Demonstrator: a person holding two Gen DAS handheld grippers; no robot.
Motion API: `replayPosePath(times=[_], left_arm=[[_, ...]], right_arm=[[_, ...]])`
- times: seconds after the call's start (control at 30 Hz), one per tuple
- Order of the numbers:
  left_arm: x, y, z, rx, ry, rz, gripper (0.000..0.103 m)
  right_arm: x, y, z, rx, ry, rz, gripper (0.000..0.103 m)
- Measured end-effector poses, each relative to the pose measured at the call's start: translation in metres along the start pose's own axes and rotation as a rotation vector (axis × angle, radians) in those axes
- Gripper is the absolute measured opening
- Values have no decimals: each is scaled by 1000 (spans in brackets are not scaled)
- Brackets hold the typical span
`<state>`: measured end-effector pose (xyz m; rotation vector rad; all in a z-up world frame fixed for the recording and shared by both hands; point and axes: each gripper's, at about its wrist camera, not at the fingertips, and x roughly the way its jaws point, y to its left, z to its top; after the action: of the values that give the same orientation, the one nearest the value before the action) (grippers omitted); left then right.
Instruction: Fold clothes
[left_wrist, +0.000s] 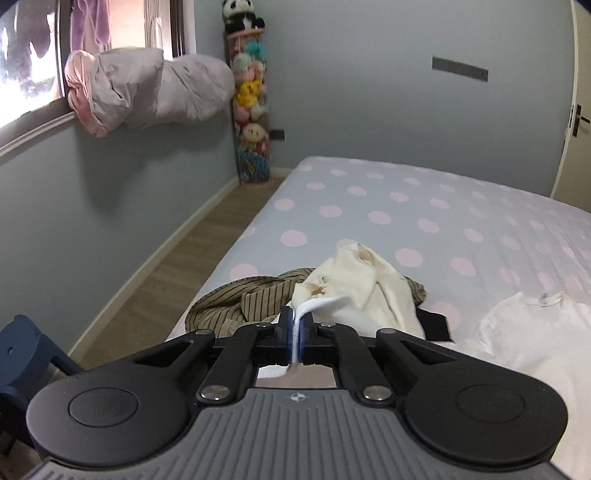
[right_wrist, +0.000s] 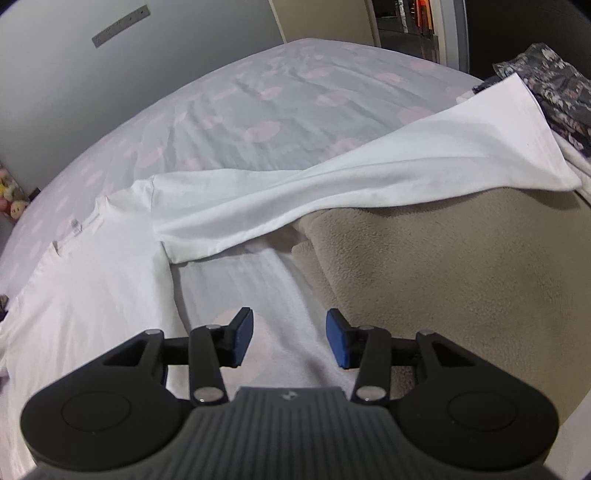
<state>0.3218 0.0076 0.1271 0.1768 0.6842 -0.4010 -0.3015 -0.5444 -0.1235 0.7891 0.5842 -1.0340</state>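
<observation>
A white T-shirt (right_wrist: 92, 266) lies flat on the polka-dot bed (right_wrist: 240, 103), collar at the left. One side of it (right_wrist: 351, 177) is stretched away to the right over a beige fleece blanket (right_wrist: 461, 277). My left gripper (left_wrist: 295, 317) is shut on a thin fold of white cloth (left_wrist: 319, 303), lifted off the bed; more of the shirt (left_wrist: 517, 332) spreads out at the right. My right gripper (right_wrist: 290, 332) hangs open over bare sheet between shirt and blanket, with nothing between its blue pads (right_wrist: 338, 341).
Beyond the left gripper lies a pile with a brown striped garment (left_wrist: 236, 299) and a cream one (left_wrist: 369, 280). A dark patterned garment (right_wrist: 554, 85) sits at the far right. Wood floor (left_wrist: 166, 266) and the wall run along the bed's left edge, with plush toys (left_wrist: 251, 103) in the corner.
</observation>
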Motion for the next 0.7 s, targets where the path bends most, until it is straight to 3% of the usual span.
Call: replayPosePath(times=[0.2, 0.47, 0.7], left_arm=[[1, 6, 32, -119, 212, -32, 1], [-13, -74, 56, -45, 236, -241, 1], [-51, -183, 86, 133, 222, -360, 1]], right_arm=[[-1, -1, 0, 20, -6, 17, 47], [-3, -4, 0, 33, -21, 59, 47], [-1, -16, -1, 112, -22, 123, 47]])
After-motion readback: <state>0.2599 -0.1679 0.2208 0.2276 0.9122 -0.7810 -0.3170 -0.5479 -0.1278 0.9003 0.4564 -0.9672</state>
